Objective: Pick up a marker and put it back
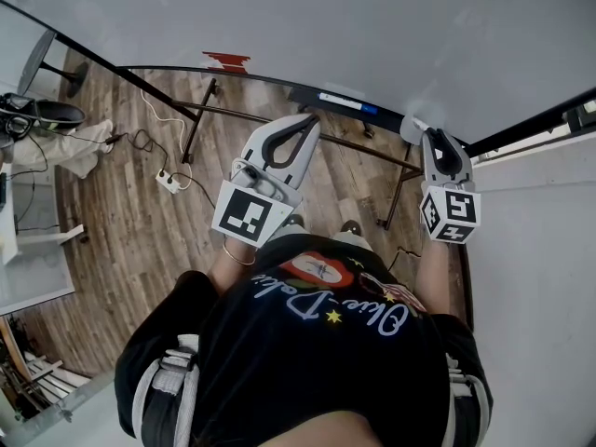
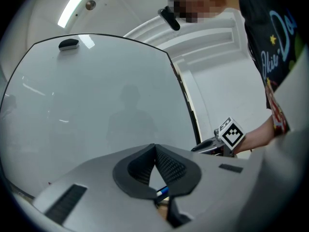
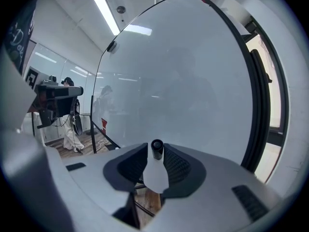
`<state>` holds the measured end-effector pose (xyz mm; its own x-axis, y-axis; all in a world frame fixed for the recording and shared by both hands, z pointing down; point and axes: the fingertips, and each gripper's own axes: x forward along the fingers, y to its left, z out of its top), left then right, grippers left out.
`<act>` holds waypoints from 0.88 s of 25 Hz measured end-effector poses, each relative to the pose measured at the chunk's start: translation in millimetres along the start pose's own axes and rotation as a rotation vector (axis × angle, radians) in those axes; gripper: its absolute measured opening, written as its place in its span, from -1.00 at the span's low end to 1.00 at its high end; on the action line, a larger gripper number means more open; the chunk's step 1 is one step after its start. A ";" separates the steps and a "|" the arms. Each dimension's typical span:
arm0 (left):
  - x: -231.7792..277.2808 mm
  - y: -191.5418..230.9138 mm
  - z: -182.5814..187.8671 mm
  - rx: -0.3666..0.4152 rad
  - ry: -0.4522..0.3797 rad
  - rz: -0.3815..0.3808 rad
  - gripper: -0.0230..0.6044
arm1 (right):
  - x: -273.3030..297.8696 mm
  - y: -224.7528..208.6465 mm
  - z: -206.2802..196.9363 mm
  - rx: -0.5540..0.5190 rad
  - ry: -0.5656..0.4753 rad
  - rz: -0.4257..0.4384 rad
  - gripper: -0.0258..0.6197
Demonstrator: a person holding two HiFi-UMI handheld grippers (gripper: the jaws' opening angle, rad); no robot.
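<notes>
One marker [image 3: 157, 152] lay lengthwise between the right hand-held gripper's [image 3: 156, 147] slightly released jaws, end facing backward; left hand-held gripper [image 2: 155, 148] clenched.

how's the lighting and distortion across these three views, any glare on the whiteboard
Head view: even light, no glare on the whiteboard, its edges bowed by the wide lens. Left gripper view: the strip light leaves a bright glare near the whiteboard's top. Right gripper view: heavy fisheye, soft reflections across the whiteboard, dark corners.
</notes>
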<state>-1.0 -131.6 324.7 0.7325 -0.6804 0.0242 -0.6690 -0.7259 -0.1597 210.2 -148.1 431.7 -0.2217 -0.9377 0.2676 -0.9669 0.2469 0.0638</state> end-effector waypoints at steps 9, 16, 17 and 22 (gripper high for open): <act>2.5 -6.1 1.2 -0.002 -0.013 -0.038 -0.92 | -20.4 -7.1 21.2 0.008 -0.058 -0.049 -0.60; 1.0 -7.7 4.5 -0.012 -0.025 -0.058 -0.92 | -40.3 -1.6 46.9 0.017 -0.121 -0.068 -0.61; 1.0 -8.1 4.3 -0.013 -0.026 -0.061 -0.92 | -42.3 -0.1 50.0 0.018 -0.131 -0.069 -0.61; 2.2 -8.9 4.0 -0.020 -0.032 -0.076 -0.92 | -51.6 10.7 65.5 0.029 -0.183 -0.057 -0.75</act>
<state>7.1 -126.2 322.2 0.7844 -0.6203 0.0042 -0.6138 -0.7771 -0.1388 203.0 -113.1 355.7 -0.1831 -0.9794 0.0847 -0.9812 0.1874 0.0458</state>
